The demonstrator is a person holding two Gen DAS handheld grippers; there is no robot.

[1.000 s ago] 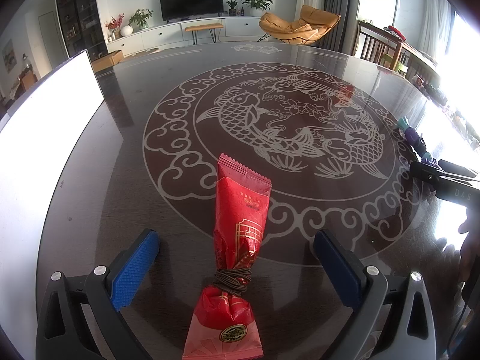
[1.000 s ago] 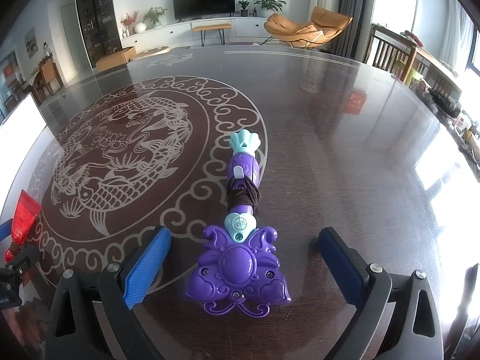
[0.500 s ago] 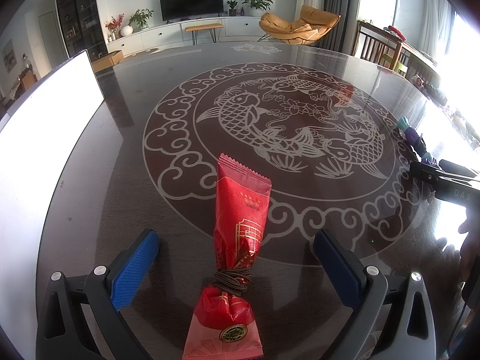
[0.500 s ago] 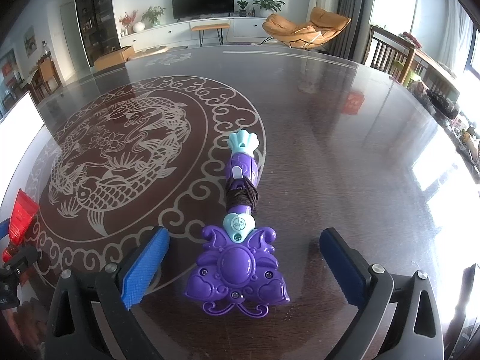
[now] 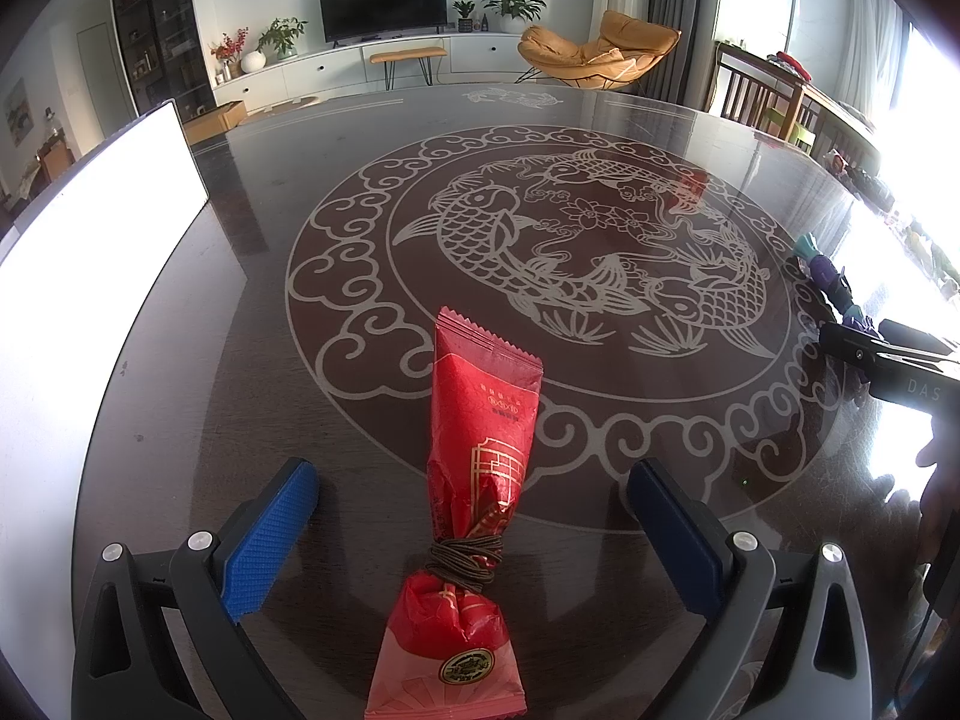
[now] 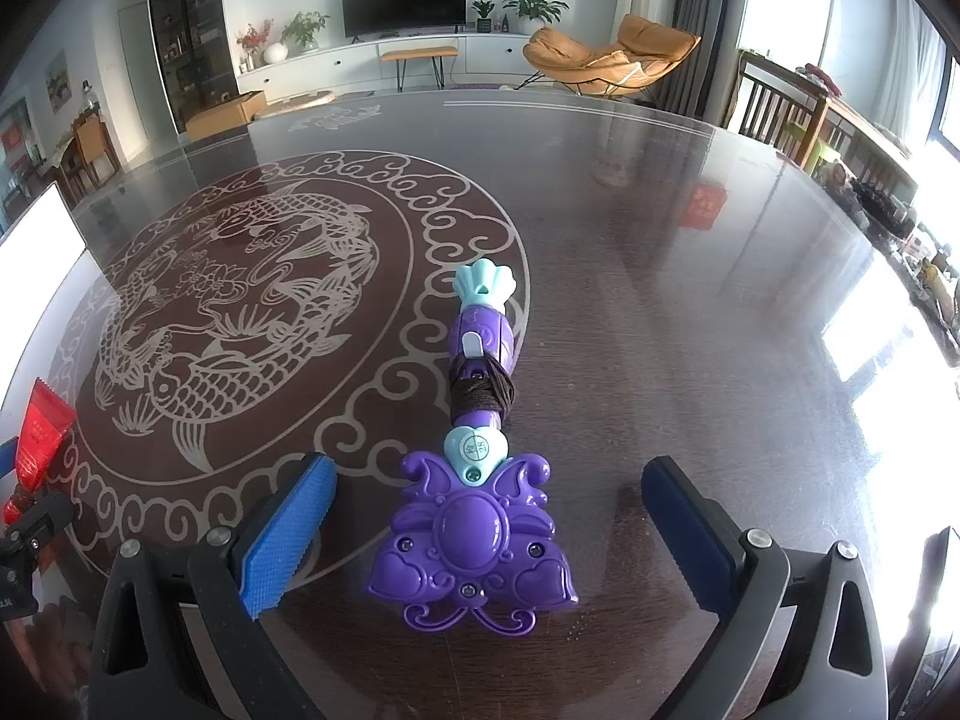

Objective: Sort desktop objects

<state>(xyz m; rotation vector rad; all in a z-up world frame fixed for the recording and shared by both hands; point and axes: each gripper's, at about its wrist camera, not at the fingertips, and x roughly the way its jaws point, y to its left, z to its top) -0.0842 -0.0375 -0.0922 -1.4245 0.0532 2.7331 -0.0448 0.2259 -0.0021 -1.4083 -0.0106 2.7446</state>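
Observation:
A red snack packet [image 5: 477,480], tied round its middle with brown cord, lies on the dark glass table [image 5: 336,192] between the wide-open fingers of my left gripper [image 5: 474,516]. A purple and teal toy wand [image 6: 480,468], wrapped with a dark cord, lies between the wide-open fingers of my right gripper [image 6: 489,522]. Neither gripper touches its object. The wand's tip [image 5: 825,273] and the right gripper body show at the right edge of the left wrist view. The red packet [image 6: 39,438] shows at the left edge of the right wrist view.
A white board [image 5: 90,252] stands along the table's left side. The table bears a pale fish and cloud pattern [image 5: 576,264]. Beyond the table are a TV cabinet [image 5: 384,60], an orange lounge chair [image 5: 594,54] and wooden chairs [image 5: 774,96].
The right wrist view has shifted very slightly; the wand sits a touch further left in it. The left gripper and the packet have not moved.

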